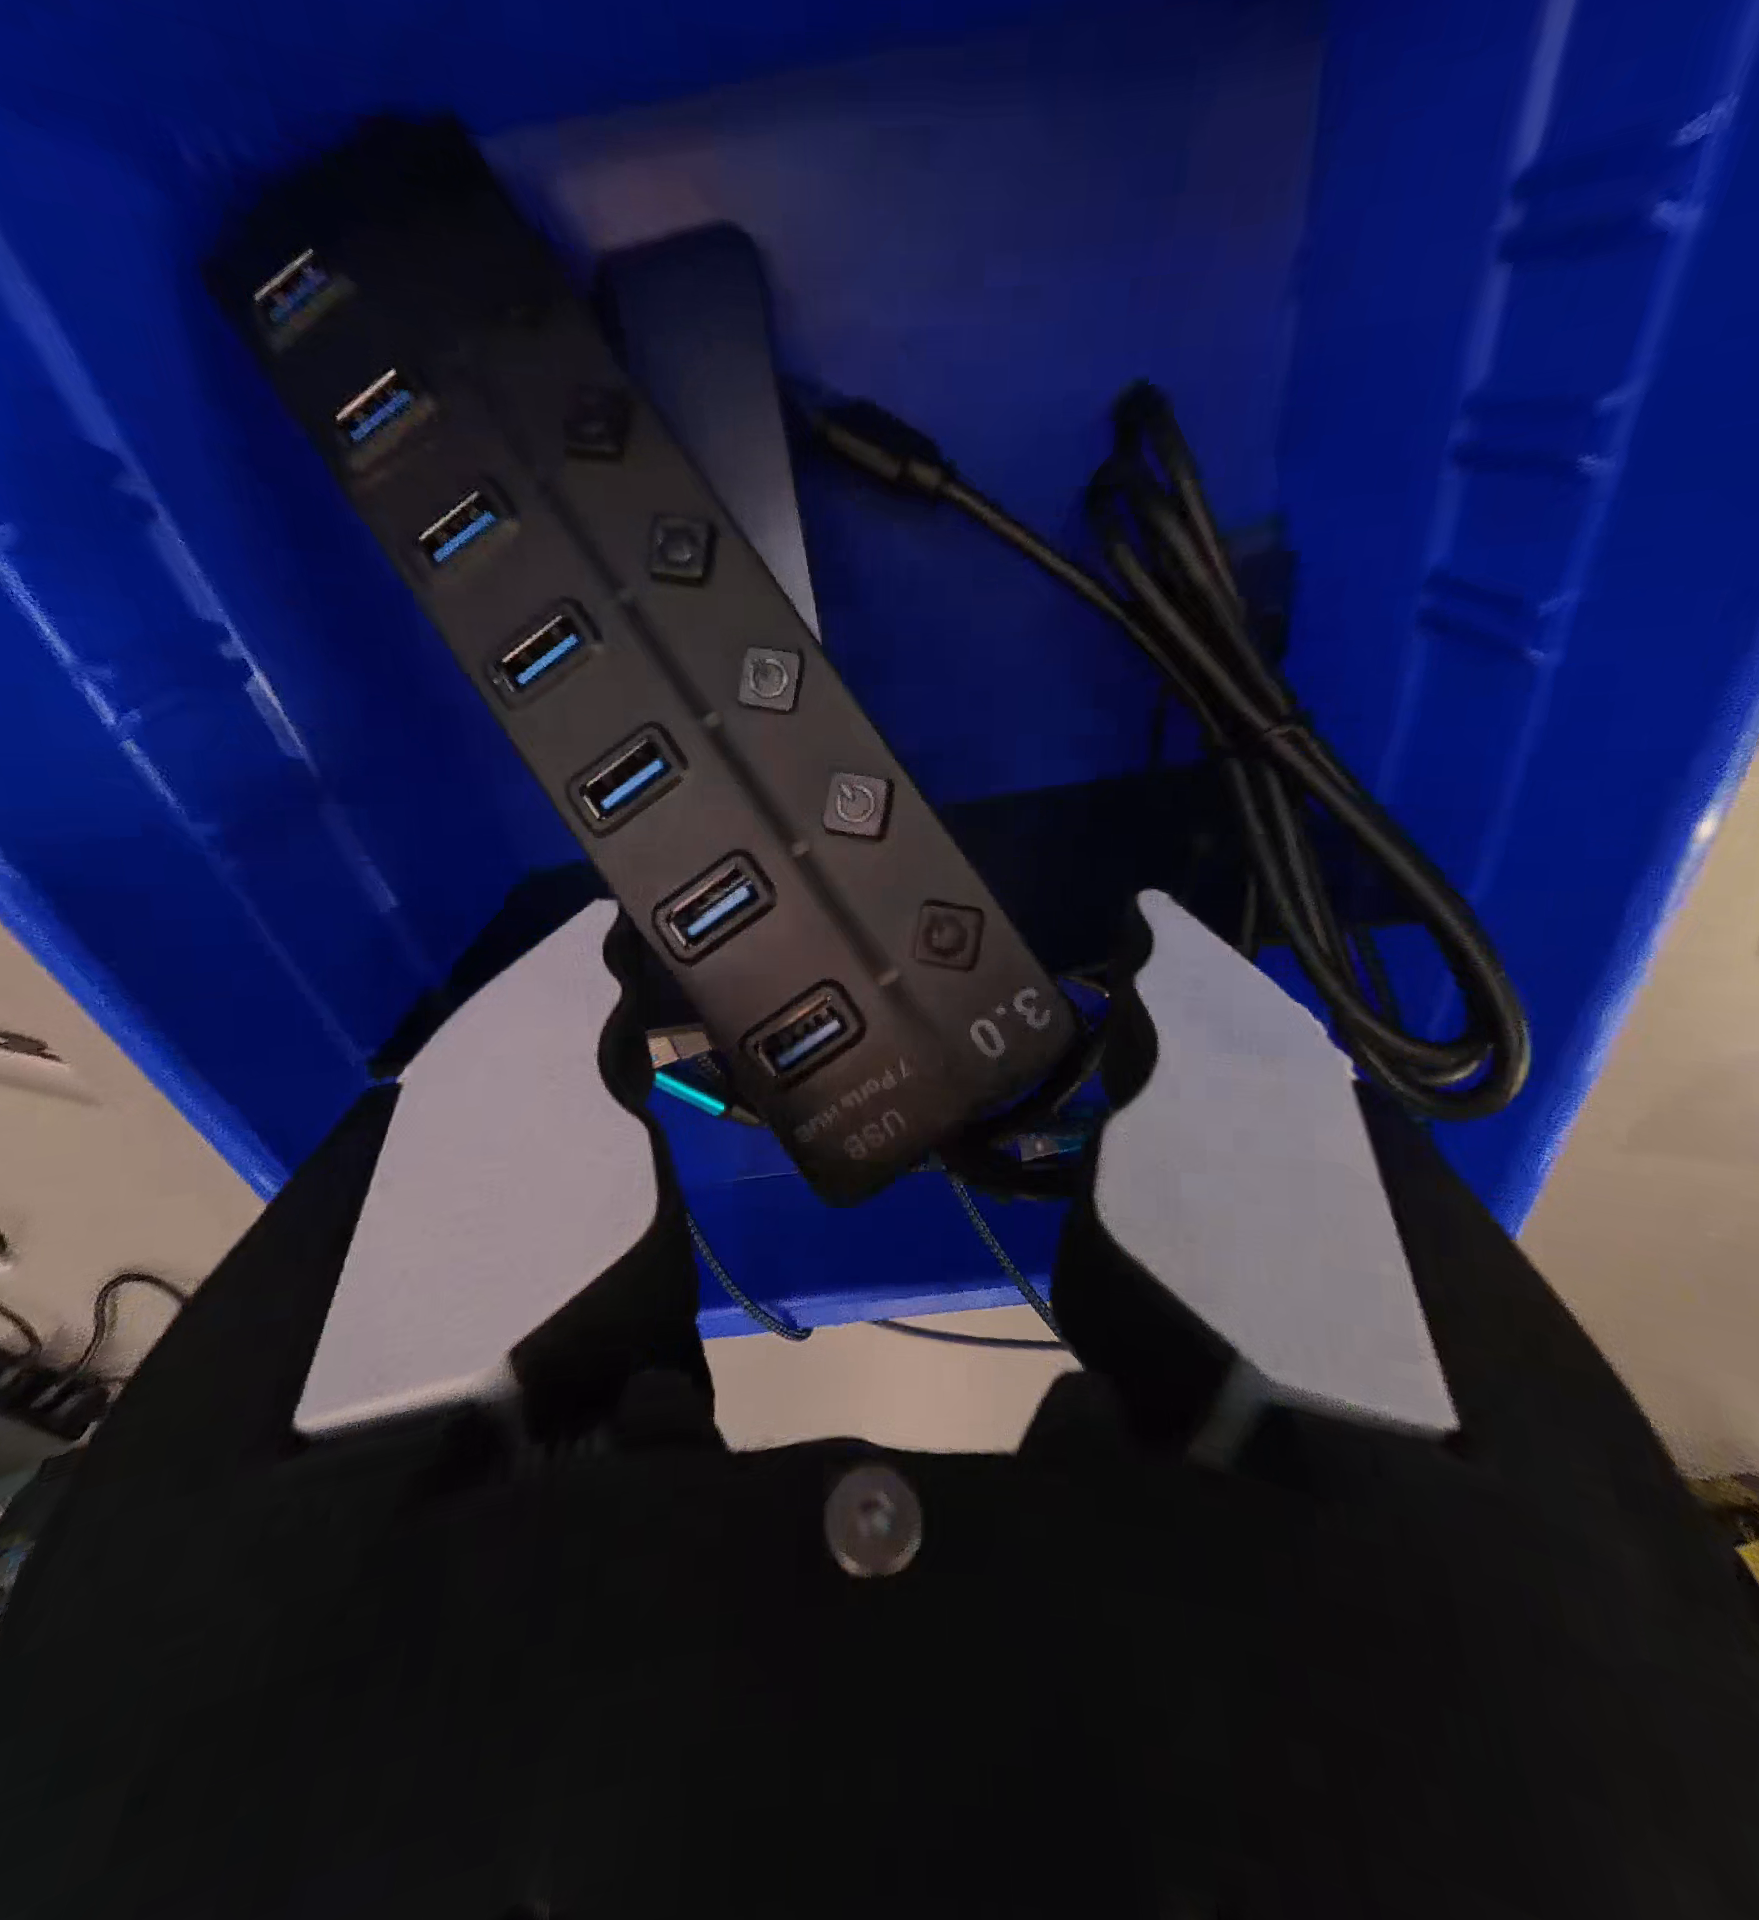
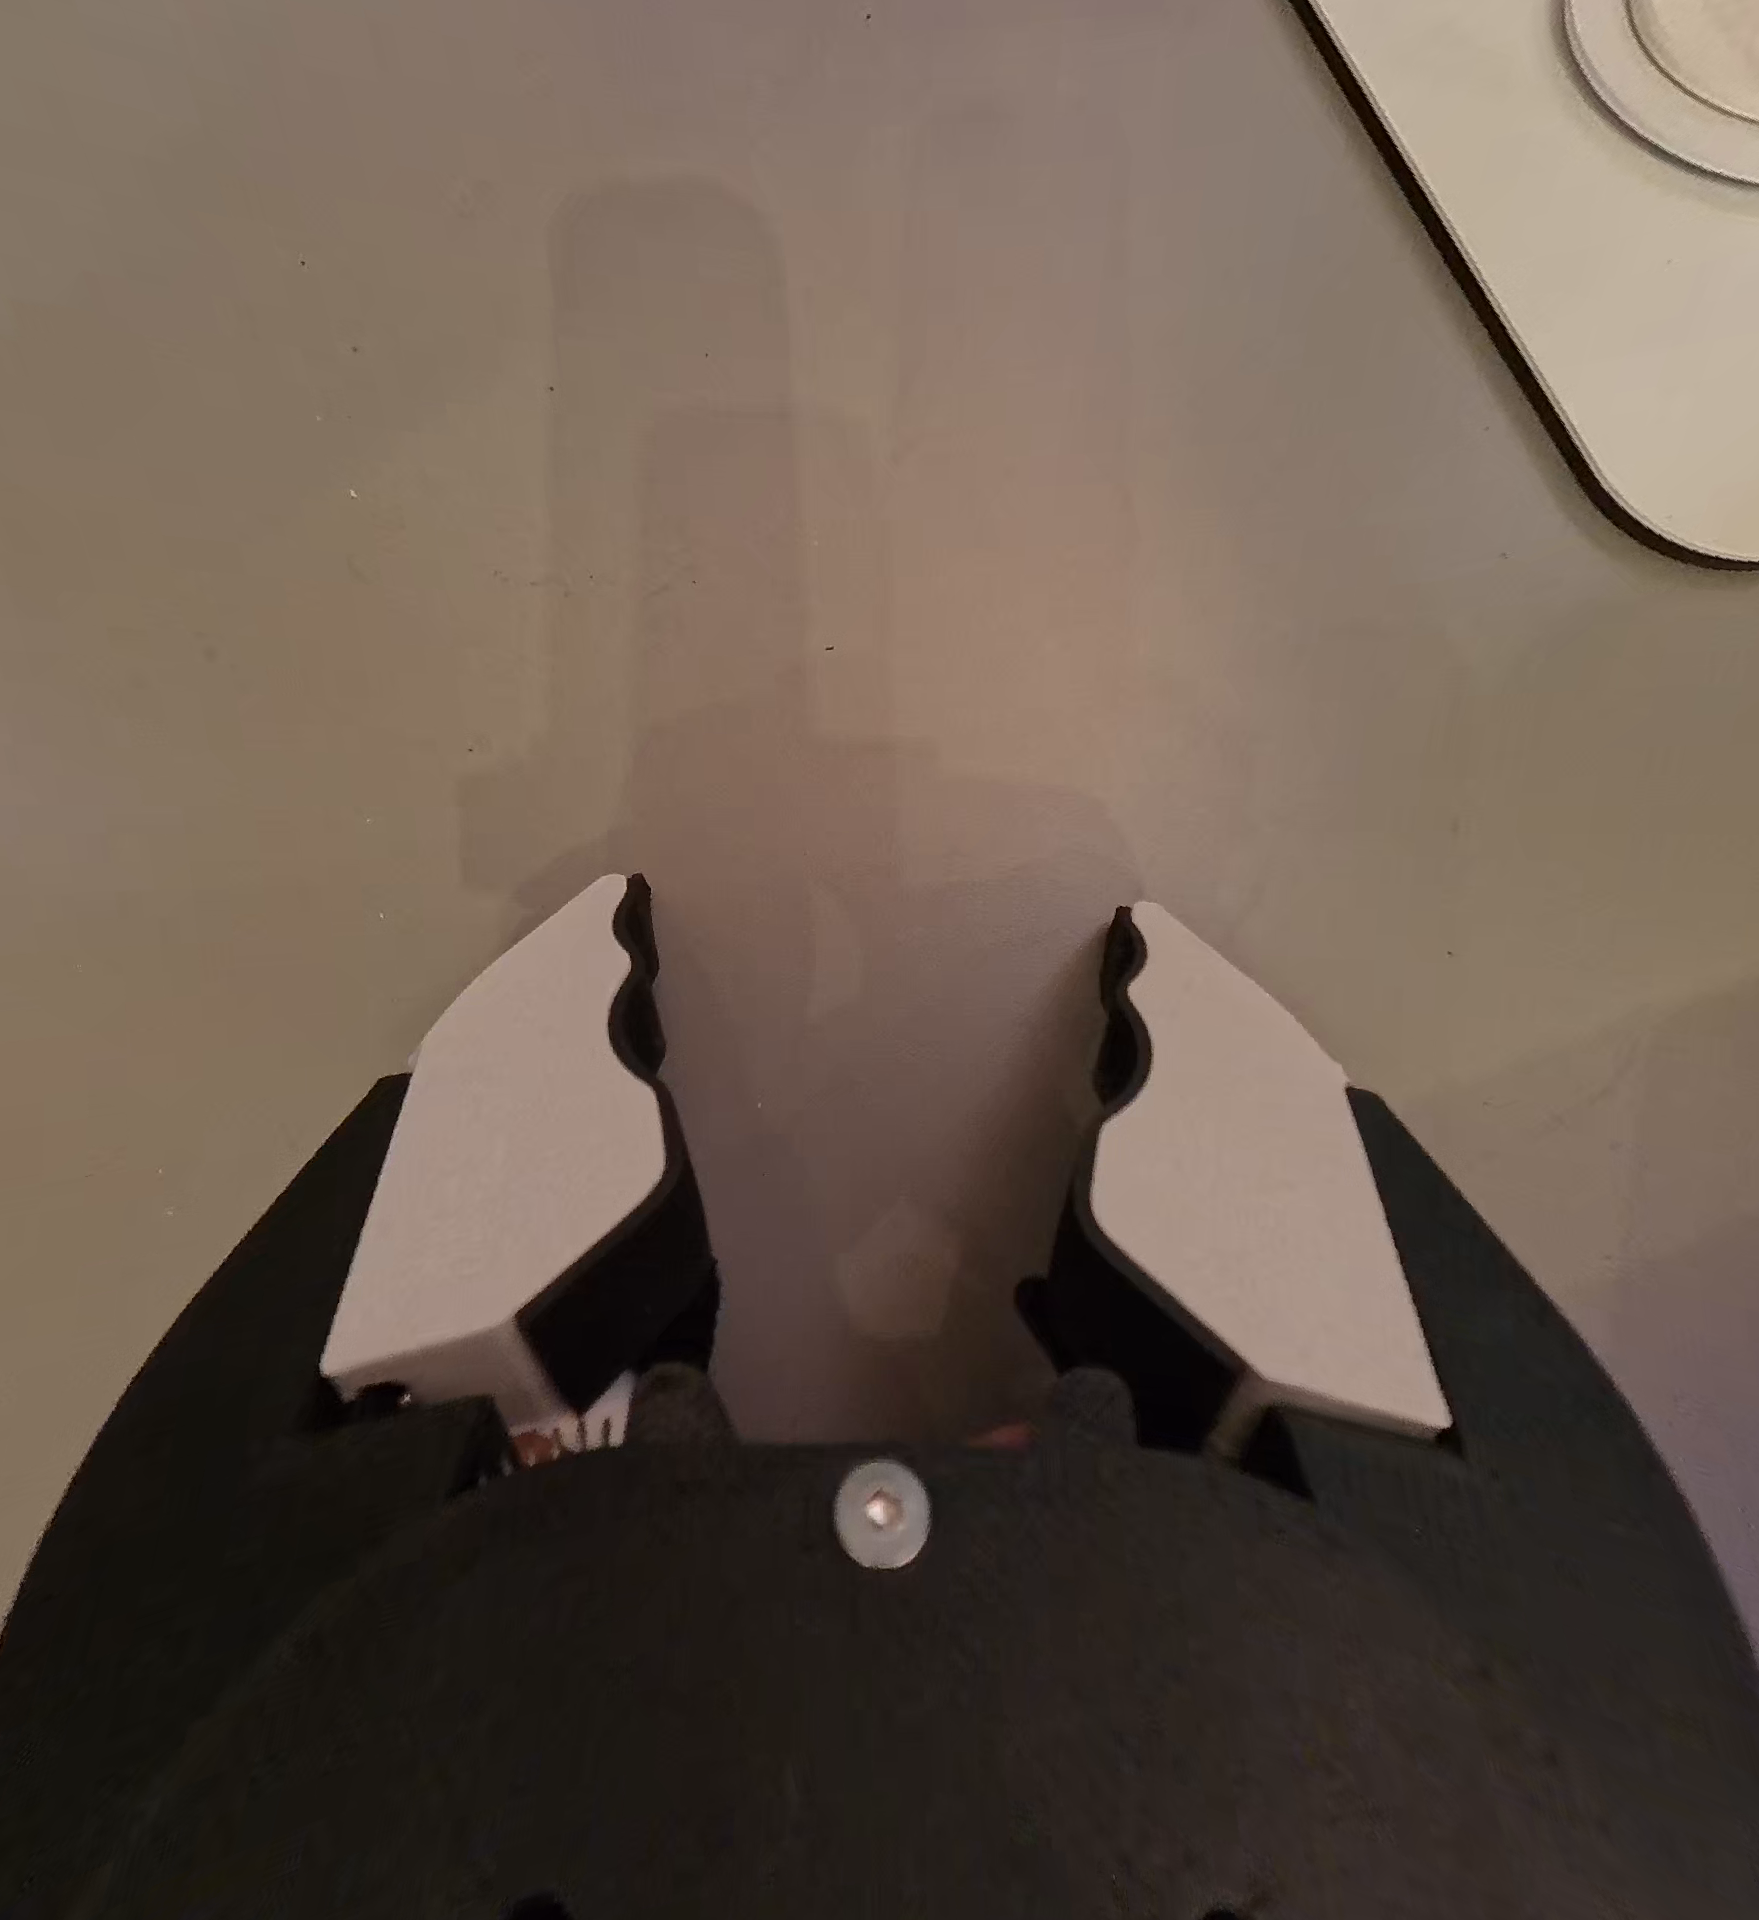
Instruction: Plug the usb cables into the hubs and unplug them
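Black seven-port hub (image 1: 646, 675) tilted in blue bin (image 1: 1540, 520); coiled black cable (image 1: 1301, 769) beside.

One black USB hub (image 1: 646, 665) lies across the middle of the left wrist view, with seven ports and six visible buttons; one blue bin (image 1: 1540, 520) surrounds it; one coiled black cable (image 1: 1301, 790) lies at right; one white pad (image 2: 1623, 312) sits upper right of the right wrist view.

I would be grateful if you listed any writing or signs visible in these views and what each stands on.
Black USB hub, near end: pale printed lettering, which I do not transcribe.
Hub's buttons: a power symbol on the nearer ones; the farther ones are too blurred to read.
Right wrist view: no writing.
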`<state>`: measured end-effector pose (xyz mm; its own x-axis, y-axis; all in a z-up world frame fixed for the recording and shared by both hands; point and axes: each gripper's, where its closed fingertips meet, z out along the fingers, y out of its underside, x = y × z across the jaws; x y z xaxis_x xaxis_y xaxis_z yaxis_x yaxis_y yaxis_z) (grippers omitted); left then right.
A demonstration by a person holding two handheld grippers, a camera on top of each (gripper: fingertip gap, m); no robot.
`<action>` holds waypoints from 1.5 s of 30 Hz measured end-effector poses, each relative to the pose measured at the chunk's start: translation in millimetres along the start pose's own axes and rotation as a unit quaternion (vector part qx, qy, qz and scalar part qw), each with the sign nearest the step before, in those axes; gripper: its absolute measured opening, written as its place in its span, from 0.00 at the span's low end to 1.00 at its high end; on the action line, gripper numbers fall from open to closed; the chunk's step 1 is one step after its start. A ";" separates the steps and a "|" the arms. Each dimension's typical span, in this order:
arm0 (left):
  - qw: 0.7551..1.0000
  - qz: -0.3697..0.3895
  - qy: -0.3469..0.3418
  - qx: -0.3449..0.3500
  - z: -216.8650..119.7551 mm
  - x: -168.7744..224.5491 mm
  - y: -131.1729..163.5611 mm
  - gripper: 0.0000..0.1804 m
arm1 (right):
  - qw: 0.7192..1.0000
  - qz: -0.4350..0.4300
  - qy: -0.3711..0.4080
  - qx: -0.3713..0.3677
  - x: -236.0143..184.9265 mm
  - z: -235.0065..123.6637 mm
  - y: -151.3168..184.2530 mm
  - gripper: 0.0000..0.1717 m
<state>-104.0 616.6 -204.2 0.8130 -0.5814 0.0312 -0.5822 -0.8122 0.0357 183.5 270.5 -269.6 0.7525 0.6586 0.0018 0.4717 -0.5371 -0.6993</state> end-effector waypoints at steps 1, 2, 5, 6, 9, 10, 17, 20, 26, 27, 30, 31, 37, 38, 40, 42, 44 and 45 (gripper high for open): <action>1.000 0.000 -0.006 -0.004 -0.5 -1.2 -0.3 0.45 | 1.000 0.000 0.000 0.000 0.1 0.1 -0.1 0.47; 1.000 -0.001 -0.005 0.001 -2.0 -2.0 -1.3 0.44 | 1.000 0.000 0.000 0.000 0.1 0.1 -0.1 0.47; 0.999 0.019 -0.023 0.030 -7.5 -9.9 -1.3 0.41 | 1.000 0.000 0.000 0.000 0.1 0.2 0.0 0.47; 0.998 0.022 -0.031 0.055 -13.4 -14.0 -3.8 0.39 | 1.000 0.000 0.000 0.000 0.1 0.2 0.0 0.47; 0.990 0.037 -0.024 0.135 -36.8 -15.6 -8.4 0.32 | 1.000 0.000 0.000 0.000 0.2 0.2 -0.1 0.47; 0.986 0.047 -0.015 0.158 -44.8 -12.3 -8.7 0.32 | 1.000 0.000 0.000 0.000 0.2 0.2 -0.1 0.47; 0.967 0.084 -0.027 0.238 -83.0 -8.1 -4.6 0.31 | 1.000 0.000 0.000 0.000 0.4 0.4 -0.2 0.47; 0.957 0.095 -0.025 0.273 -105.7 -2.0 -4.4 0.31 | 1.000 0.000 0.000 0.000 0.6 0.3 -0.2 0.47; 0.920 0.162 -0.023 0.357 -172.2 45.3 19.7 0.31 | 1.000 -0.001 -0.001 0.000 1.1 -0.3 0.1 0.47; 0.910 0.181 -0.012 0.373 -182.6 62.4 30.6 0.31 | 1.000 -0.001 0.000 0.000 1.5 -0.5 0.3 0.47; 0.881 0.240 0.018 0.408 -195.5 122.7 72.6 0.31 | 1.000 0.002 0.004 0.000 5.5 -2.4 2.0 0.47; 0.872 0.261 0.026 0.413 -191.8 143.8 87.7 0.31 | 1.000 0.005 0.006 0.000 7.7 -3.3 2.9 0.47; 0.855 0.324 0.107 0.391 -100.8 252.8 157.8 0.31 | 1.000 0.020 0.021 0.001 20.6 -9.1 8.6 0.47; 0.857 0.324 0.110 0.385 -81.1 263.1 164.6 0.31 | 1.000 0.021 0.023 0.001 22.0 -9.7 9.2 0.47; 0.857 0.335 0.135 0.367 -44.3 283.4 180.6 0.30 | 0.999 0.023 0.025 0.001 23.4 -10.4 9.9 0.47; 0.857 0.323 0.167 0.365 -16.4 299.4 191.5 0.30 | 0.999 0.023 0.025 0.001 23.4 -10.6 10.0 0.47; 0.861 0.317 0.180 0.356 10.8 311.0 201.9 0.30 | 0.999 0.023 0.024 0.001 23.3 -10.6 10.0 0.47; 0.864 0.316 0.178 0.348 24.6 314.8 206.5 0.30 | 0.999 0.023 0.024 0.001 23.3 -10.6 10.1 0.47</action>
<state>31.8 264.8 -211.6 0.2079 -0.9688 0.1346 -0.6650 -0.2409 -0.7070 210.7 274.8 -269.1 0.7948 0.6069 0.0035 0.4352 -0.5659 -0.7002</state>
